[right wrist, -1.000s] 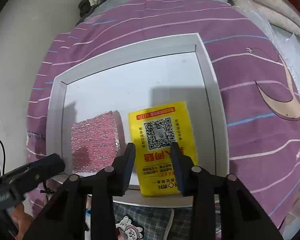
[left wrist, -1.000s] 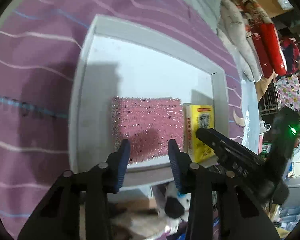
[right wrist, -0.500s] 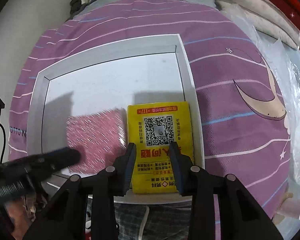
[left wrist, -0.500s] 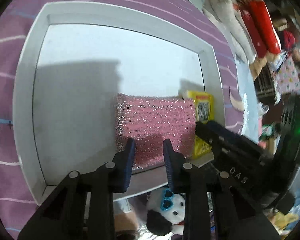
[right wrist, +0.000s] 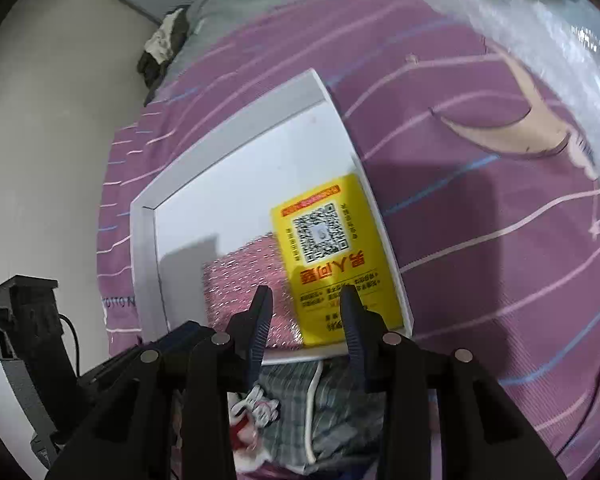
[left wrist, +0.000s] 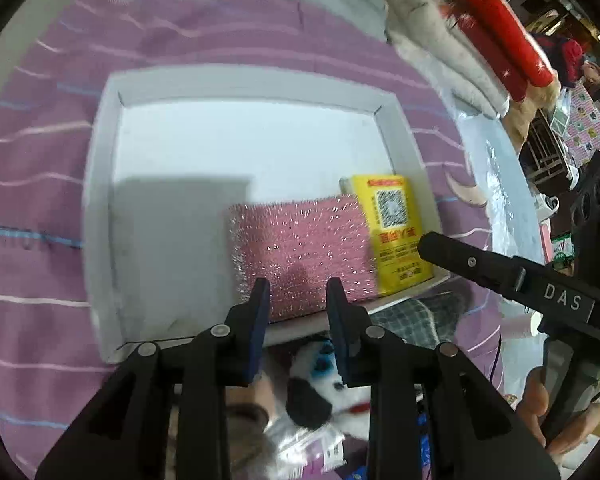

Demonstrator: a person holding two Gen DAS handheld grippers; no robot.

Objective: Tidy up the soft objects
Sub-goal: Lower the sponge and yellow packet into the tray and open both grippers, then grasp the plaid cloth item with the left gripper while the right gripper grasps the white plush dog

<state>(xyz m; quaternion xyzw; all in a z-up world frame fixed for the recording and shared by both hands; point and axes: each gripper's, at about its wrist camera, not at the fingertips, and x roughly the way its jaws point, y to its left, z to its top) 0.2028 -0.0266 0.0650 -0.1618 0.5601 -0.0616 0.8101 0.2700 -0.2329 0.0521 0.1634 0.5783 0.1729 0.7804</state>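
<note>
The pink glittery sponge (left wrist: 300, 248) is lying flat in the white tray (left wrist: 100, 208), at the tray's near edge, its long axis running along that edge. The yellow pack (left wrist: 396, 232) with a QR code is lying just beside it, touching its right side, in the tray's near right corner, its long axis pointing toward the far rim. The tray is sitting on the purple striped bedspread (left wrist: 40, 152). The left tongs (left wrist: 298, 292) are hovering above the sponge's near edge, jaws parted and gripping nothing, having just narrowed. The right tongs (right wrist: 306, 300) are hanging released above the pack's near end.
</note>
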